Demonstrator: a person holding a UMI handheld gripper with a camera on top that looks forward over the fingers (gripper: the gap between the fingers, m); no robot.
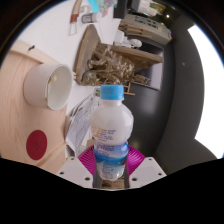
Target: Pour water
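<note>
A clear plastic water bottle (pixel 111 125) with a light blue cap and a blue label stands upright between my fingers, and my gripper (pixel 111 163) is shut on its lower body, the magenta pads (pixel 90 158) pressing on both sides. The cap is on. A white cup (pixel 46 84) lies tilted to the left of the bottle, beyond my fingers, its open mouth facing right. It rests on a pale wooden surface (pixel 20 115) that carries a red round spot (pixel 37 144).
A wooden stand (pixel 105 60) with cluttered small items sits behind the bottle. Past it is a shelf with boxes (pixel 140 25). A dark grey rounded surface (pixel 160 110) spreads to the right, with a bright white area (pixel 205 90) further right.
</note>
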